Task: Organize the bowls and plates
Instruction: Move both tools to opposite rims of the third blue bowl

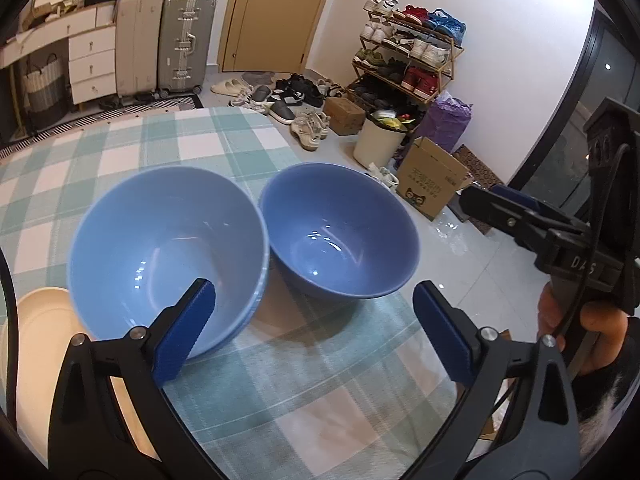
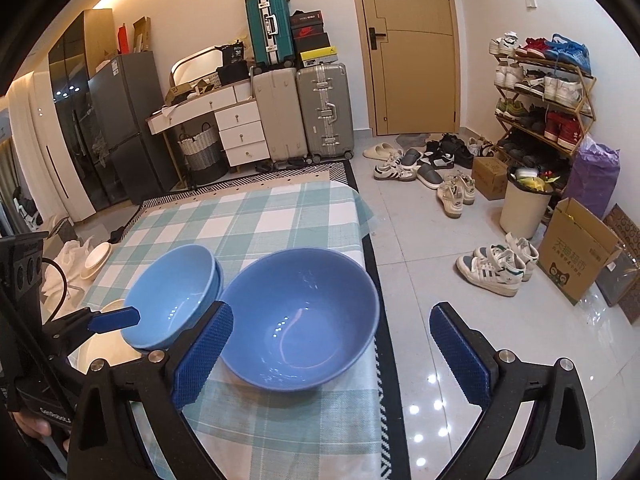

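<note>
Two blue bowls stand side by side on the checked tablecloth (image 1: pixel 304 408). The left one is a nested stack of blue bowls (image 1: pixel 160 248), also the paler stack of bowls (image 2: pixel 176 292) in the right wrist view. Touching its rim on the right is a single blue bowl (image 1: pixel 340 232), the larger-looking single bowl (image 2: pixel 300 316) from the right wrist. My left gripper (image 1: pixel 316 328) hovers just in front of both, open and holding nothing. My right gripper (image 2: pixel 332 356) is open and empty near the single bowl. A white plate (image 1: pixel 40 336) lies beside the stack.
The table edge (image 2: pixel 372 280) runs close to the single bowl's right side, with tiled floor (image 2: pixel 432 264) beyond. More white plates (image 2: pixel 96 260) sit off the table's far left. A finger of my right gripper (image 1: pixel 516 202) reaches in from the right.
</note>
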The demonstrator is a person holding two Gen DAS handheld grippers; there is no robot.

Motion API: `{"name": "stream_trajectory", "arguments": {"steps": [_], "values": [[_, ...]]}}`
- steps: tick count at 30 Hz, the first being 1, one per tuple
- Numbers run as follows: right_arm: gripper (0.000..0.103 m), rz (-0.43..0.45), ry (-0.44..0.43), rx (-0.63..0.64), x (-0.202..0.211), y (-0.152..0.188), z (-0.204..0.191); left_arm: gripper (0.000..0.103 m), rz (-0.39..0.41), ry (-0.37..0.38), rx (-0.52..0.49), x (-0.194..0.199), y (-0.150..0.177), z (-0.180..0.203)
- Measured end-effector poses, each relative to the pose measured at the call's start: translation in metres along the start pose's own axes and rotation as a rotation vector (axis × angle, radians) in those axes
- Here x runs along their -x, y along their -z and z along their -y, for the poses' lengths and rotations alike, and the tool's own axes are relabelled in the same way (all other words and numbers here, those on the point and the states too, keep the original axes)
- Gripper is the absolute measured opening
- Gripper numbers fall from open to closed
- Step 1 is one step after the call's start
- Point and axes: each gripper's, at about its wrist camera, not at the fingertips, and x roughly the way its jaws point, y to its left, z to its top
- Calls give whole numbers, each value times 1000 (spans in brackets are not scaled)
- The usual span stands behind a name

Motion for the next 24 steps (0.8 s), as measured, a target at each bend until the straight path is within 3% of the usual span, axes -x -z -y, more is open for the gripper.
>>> {"name": "stream_trajectory", "arguments": {"steps": [7, 16, 20, 24], "values": [[101, -25, 31, -13, -9, 5, 15, 90, -33, 23, 16, -22, 1, 16], [99, -69, 33, -45, -35, 8, 35, 66, -90, 16, 52, -58, 1, 20], [79, -110, 20, -60, -53, 9, 42, 62, -98, 16, 46, -71, 0, 16], [75, -137, 12, -62, -69, 12, 45, 61, -101, 2, 54, -81, -3, 12]]}}
